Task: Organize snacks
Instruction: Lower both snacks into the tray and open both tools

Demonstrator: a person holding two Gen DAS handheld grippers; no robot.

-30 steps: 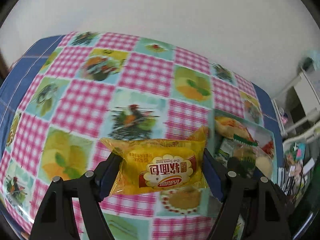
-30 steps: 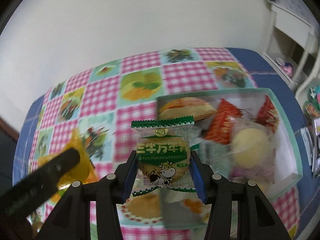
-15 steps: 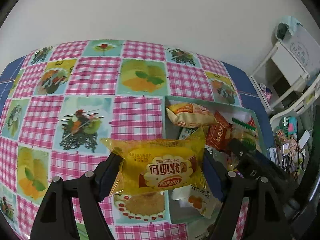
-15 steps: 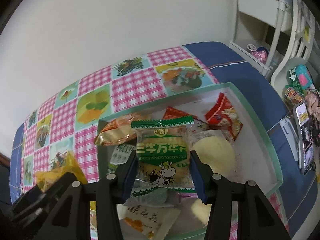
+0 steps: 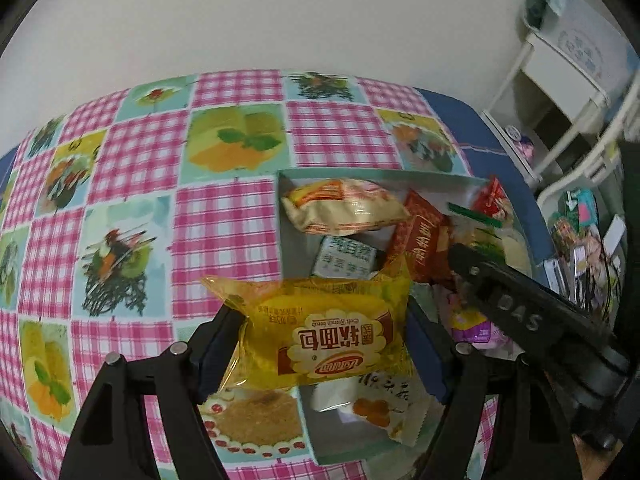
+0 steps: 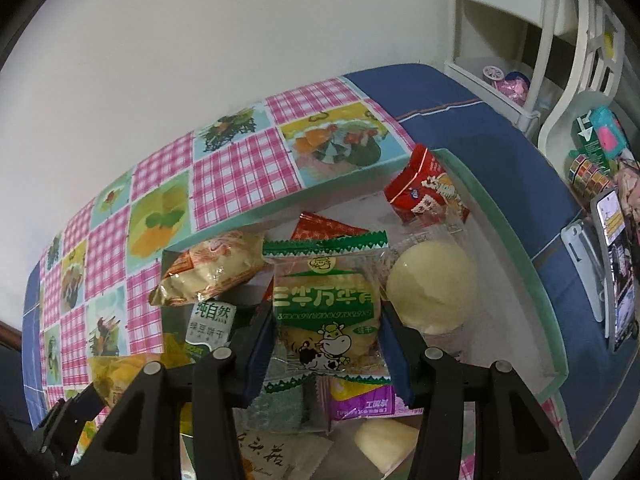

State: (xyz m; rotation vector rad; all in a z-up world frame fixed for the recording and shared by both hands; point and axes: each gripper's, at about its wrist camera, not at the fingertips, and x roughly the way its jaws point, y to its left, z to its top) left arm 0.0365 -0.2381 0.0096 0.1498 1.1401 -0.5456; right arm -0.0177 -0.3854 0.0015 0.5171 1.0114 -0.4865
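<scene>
Gripping a yellow bread packet (image 5: 326,332), the left gripper (image 5: 324,344) hangs over the snack box (image 5: 282,216) at its seven o'clock edge; the right gripper (image 6: 326,344) clamps a green biscuit packet (image 6: 325,308) above the box's middle.

Plain white wall (image 5: 304,16) runs behind the table, bare and evenly lit. Table (image 5: 460,108) carries a dark blue cover, with a checked pink-and-white cloth (image 5: 224,224) on top, printed with food pictures in pale blue squares. To the right stands a white shelf unit (image 6: 516,12), small items on its lower shelf. A white chair back (image 6: 576,92) curves beside it. Clutter (image 6: 596,152) and a phone (image 6: 618,276) on a stand sit at the far right edge.
</scene>
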